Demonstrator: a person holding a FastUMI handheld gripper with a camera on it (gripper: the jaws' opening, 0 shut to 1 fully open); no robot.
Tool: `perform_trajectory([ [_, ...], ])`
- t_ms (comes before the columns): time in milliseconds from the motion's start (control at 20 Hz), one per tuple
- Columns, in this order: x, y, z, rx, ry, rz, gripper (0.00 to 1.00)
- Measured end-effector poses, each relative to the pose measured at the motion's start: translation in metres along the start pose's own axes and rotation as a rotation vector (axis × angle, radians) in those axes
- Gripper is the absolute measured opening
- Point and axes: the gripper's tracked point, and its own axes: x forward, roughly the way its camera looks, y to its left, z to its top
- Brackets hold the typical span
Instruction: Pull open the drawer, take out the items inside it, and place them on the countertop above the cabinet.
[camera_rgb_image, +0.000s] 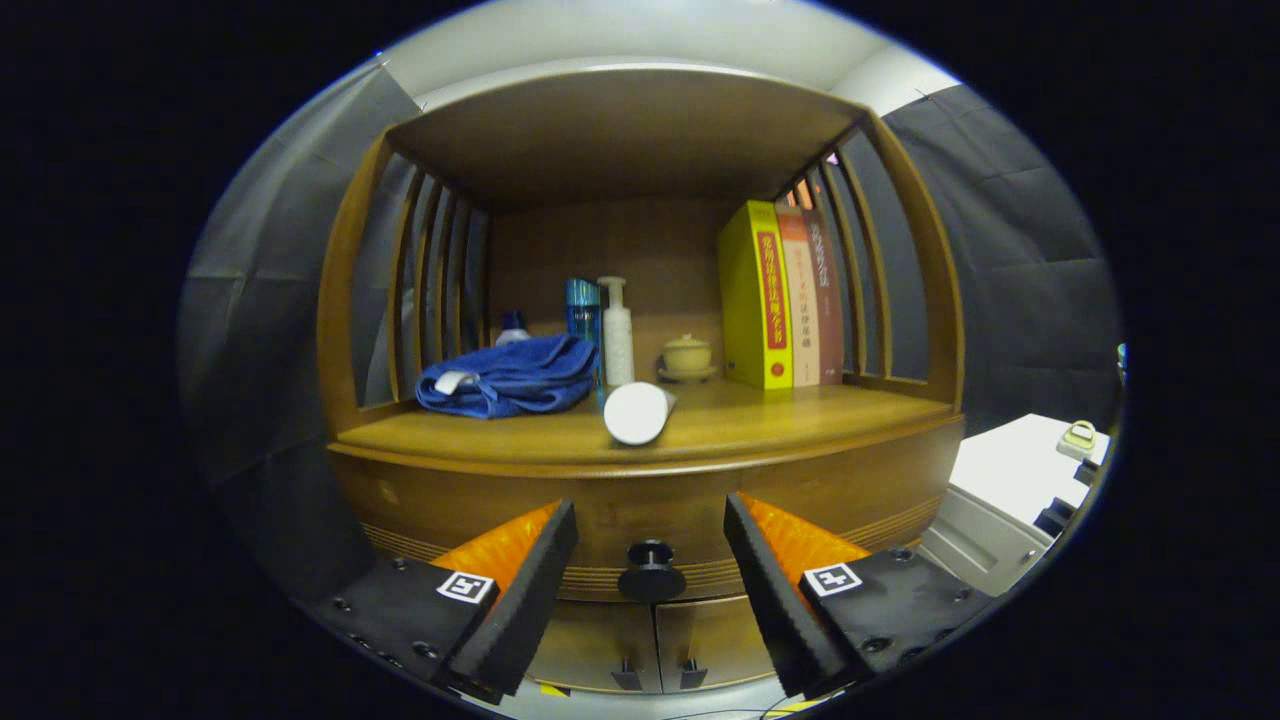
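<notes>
Nearest, the claw (650, 575) stands wide open and holds nothing — its two fingers flank the drawer knob (651, 570), which sits between them without either touching it. That framing looks like a lining-up on the knob, though whether for a pull or after a push I cannot tell. The drawer (640, 510) sits flush and shut in the cabinet front, so its contents are hidden. Below, at 6 o'clock from the knob, two cabinet doors (655, 645) are cut off. On the counter (800, 420) above, at 12 o'clock from the knob, a white tube (637, 412) lies on its side near the edge; a blue towel (510, 378) is heaped at 10 o'clock. Farther back stand bottles (600, 325), a small lidded cup (688, 355) and upright books (780, 300) at 1 o'clock — whether any came from the drawer cannot be told.
</notes>
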Motion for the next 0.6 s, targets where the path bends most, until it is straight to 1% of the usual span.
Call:
perform_trajectory([
  [400,-0.124,0.007,0.087,0.005,-0.085,0.031,0.97],
  [600,-0.175,-0.003,0.121,-0.021,-0.1,0.018,0.97],
])
